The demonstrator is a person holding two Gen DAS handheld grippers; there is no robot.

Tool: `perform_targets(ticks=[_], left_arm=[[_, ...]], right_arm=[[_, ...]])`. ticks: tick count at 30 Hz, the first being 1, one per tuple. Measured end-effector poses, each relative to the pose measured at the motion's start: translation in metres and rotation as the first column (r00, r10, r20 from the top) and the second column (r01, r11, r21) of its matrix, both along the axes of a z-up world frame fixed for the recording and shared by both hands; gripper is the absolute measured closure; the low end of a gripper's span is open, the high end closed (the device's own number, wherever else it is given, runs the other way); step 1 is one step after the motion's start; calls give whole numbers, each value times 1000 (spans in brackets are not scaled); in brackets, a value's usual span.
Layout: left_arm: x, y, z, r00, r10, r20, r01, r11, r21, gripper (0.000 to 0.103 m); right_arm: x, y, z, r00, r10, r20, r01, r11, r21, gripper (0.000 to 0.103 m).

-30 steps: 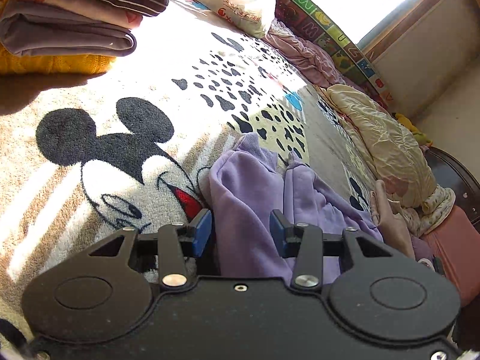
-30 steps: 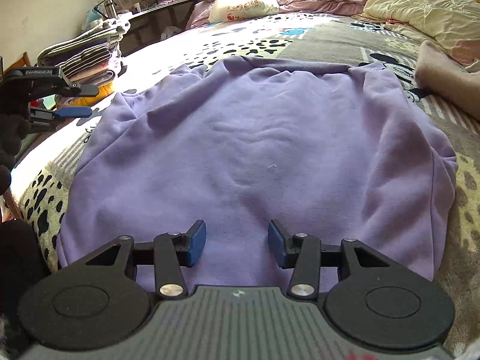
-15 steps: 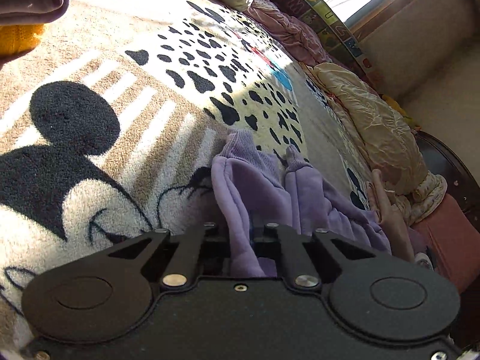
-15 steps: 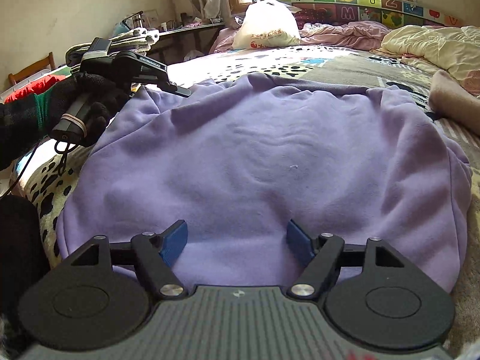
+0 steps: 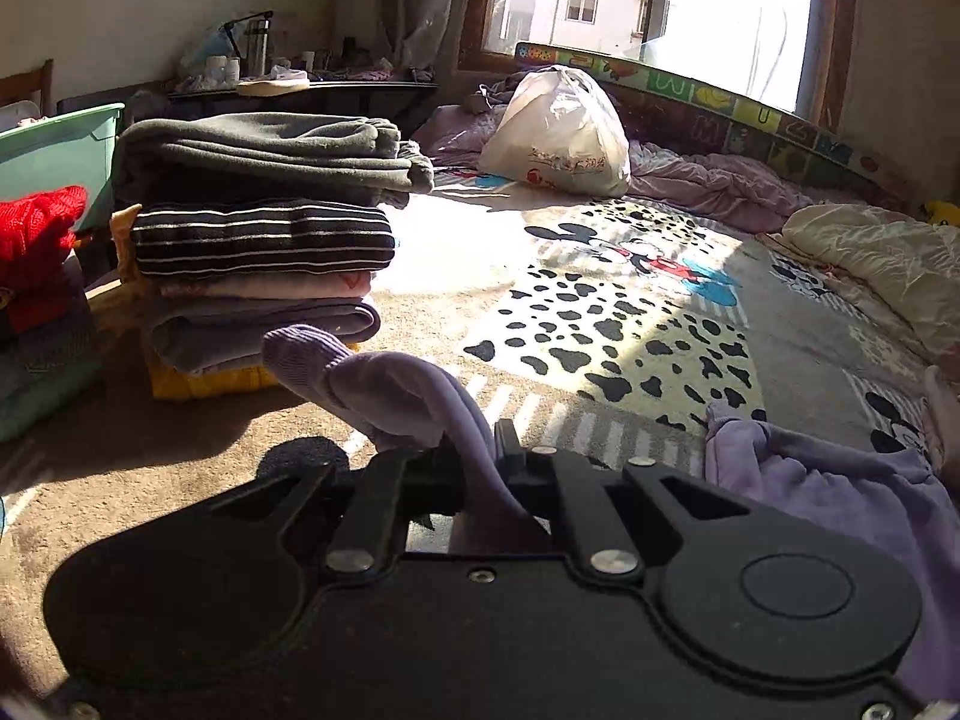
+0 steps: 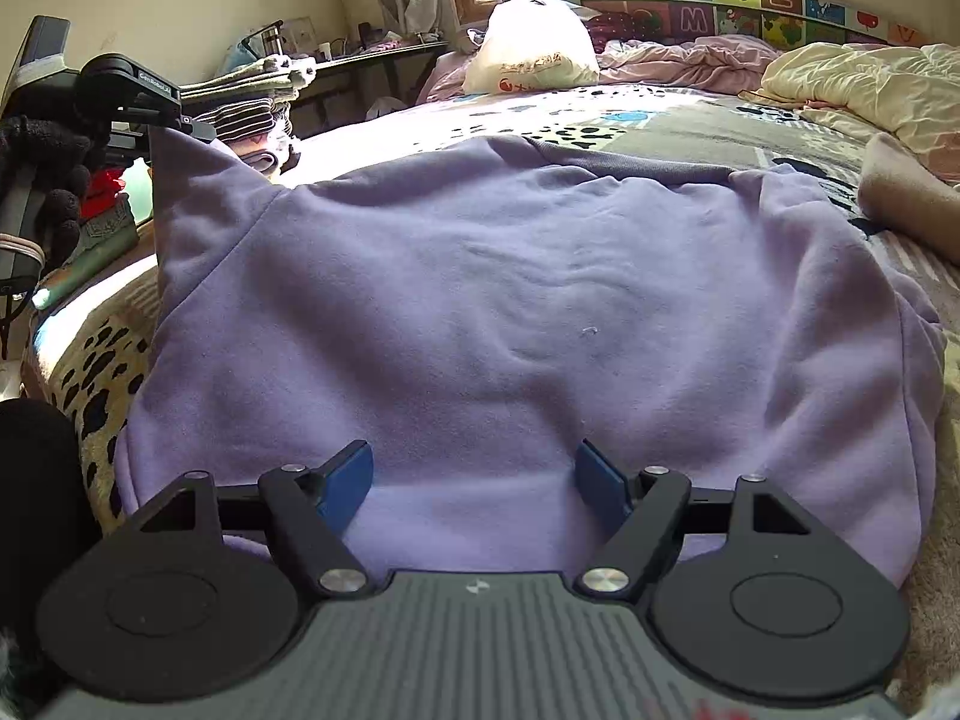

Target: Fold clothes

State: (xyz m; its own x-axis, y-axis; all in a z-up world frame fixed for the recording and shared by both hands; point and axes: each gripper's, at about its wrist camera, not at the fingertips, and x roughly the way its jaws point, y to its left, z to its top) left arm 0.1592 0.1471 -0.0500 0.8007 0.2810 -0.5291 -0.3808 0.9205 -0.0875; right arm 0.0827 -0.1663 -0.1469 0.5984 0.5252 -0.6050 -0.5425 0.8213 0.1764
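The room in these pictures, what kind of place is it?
Most likely a home bedroom: a bed with a cartoon blanket, rumpled quilts near the window, and a stack of folded clothes.

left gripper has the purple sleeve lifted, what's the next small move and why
Probably carry the sleeve across onto the sweatshirt body. The left gripper is shut on it and holds it raised off the bed, while the body lies flat and the right gripper waits open at the hem.

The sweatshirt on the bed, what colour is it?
The sweatshirt is light purple, seen best from the right wrist.
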Motion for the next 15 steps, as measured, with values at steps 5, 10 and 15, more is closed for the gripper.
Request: perform_targets(ticks=[5,10,15], left_arm=[[39,-19,-34,934,-355,-37,346,925,-154,57],[-3,42,-33,974,-198,106,221,925,-309,57],[-10,98,-60,993,-103,57,117,893,-434,60]], right_arm=[[0,0,1,1000,2,-2,-2,1000,-17,27],[-1,-5,0,1000,8,1,-8,1000,-8,27],[-3,-7,-4,999,20,27,-20,1000,4,27]])
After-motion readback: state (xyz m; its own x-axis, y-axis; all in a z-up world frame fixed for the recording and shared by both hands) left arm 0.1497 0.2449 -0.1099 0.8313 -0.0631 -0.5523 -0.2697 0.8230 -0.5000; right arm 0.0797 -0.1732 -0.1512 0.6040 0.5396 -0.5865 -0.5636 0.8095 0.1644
